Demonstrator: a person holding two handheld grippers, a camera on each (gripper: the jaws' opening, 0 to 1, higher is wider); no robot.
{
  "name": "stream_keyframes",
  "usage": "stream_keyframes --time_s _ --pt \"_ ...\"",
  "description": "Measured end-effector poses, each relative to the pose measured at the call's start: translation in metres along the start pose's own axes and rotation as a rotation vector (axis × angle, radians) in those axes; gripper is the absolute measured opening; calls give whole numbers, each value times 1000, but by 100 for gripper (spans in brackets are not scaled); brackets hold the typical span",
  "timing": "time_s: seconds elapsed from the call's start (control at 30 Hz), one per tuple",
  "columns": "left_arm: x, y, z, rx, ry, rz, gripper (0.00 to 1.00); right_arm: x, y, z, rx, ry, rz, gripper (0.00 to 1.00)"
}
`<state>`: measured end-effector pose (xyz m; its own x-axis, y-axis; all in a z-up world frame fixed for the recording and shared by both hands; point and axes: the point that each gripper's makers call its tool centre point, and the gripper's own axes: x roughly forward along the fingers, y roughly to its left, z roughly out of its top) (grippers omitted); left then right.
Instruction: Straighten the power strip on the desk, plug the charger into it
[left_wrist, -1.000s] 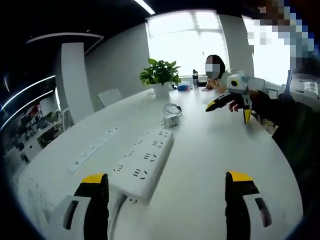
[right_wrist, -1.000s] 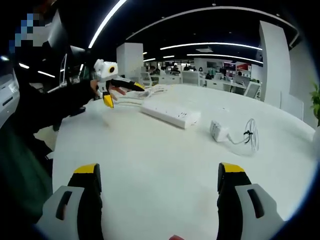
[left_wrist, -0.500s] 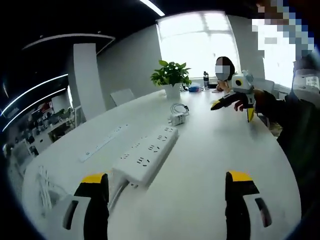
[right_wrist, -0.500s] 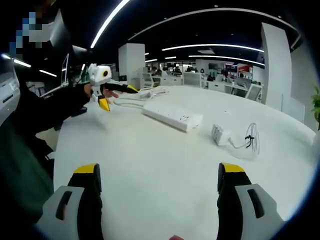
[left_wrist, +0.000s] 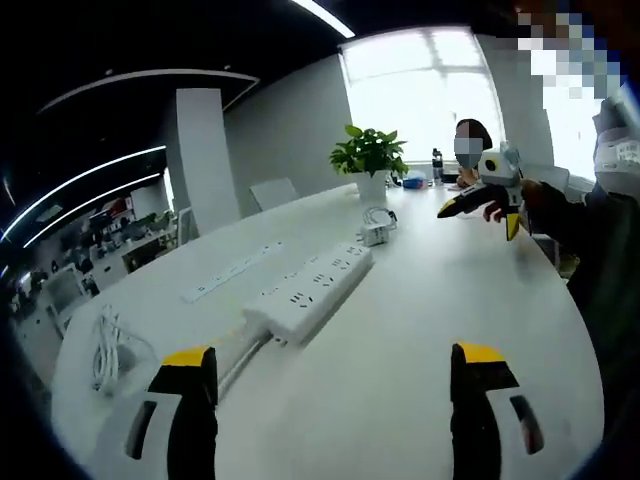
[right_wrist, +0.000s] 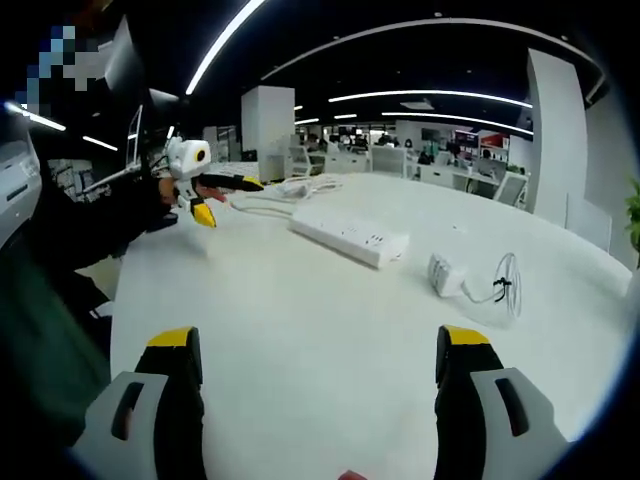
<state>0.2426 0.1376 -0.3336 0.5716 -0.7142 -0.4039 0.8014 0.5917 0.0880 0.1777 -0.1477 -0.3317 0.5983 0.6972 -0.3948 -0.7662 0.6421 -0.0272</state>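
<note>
- The left tool (left_wrist: 333, 385) stood with its two yellow-tipped jaws wide apart above the white worktop (left_wrist: 420, 310), holding nothing.
- The right tool (right_wrist: 317, 375) likewise had its jaws well apart over bare worktop (right_wrist: 290, 310), nothing between them.
- In the left gripper view, the right tool (left_wrist: 487, 203) was seen across the worktop, held in a dark-sleeved hand, its jaws spread and clear of the surface.
- In the right gripper view, the left tool (right_wrist: 222, 196) was seen at the far left, held above the worktop edge with jaws parted.
- The power strip (left_wrist: 310, 293) lay flat on the worktop, ahead of the left tool's left jaw, running diagonally away from it; its cable (left_wrist: 235, 360) ran back towards that jaw.
- The same power strip (right_wrist: 349, 234) appeared in the right gripper view, lying well ahead of the right tool.
- The charger (left_wrist: 376, 234), a small white block with a coiled cord (left_wrist: 377, 215), sat just beyond the far end of the strip; from the right gripper view the charger (right_wrist: 444, 275) lay near the strip, apart from it.
- A second, slimmer strip (left_wrist: 232, 272) lay beside the first.
- A coil of white cable (left_wrist: 105, 345) rested at the near left.
- A potted plant (left_wrist: 370, 160) stood at the far end of the worktop, with a seated person (left_wrist: 468, 160) beyond.
</note>
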Motion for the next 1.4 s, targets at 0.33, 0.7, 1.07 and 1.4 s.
stream_keyframes --time_s 0.33,0.7,1.07,1.4 --pt "-10 -5 -6 -32 -18 42 100 0 -6 0 -7 7 -31 100" --pt "-12 -3 -10 -34 -21 60 100 1 -18 1 -28 25 -69 100" --pt "-10 1 -12 -32 -10 73 100 3 -30 7 -58 44 -75 100" --pt "-5 2 -14 -25 -4 59 100 10 -37 5 -79 78 -67 100"
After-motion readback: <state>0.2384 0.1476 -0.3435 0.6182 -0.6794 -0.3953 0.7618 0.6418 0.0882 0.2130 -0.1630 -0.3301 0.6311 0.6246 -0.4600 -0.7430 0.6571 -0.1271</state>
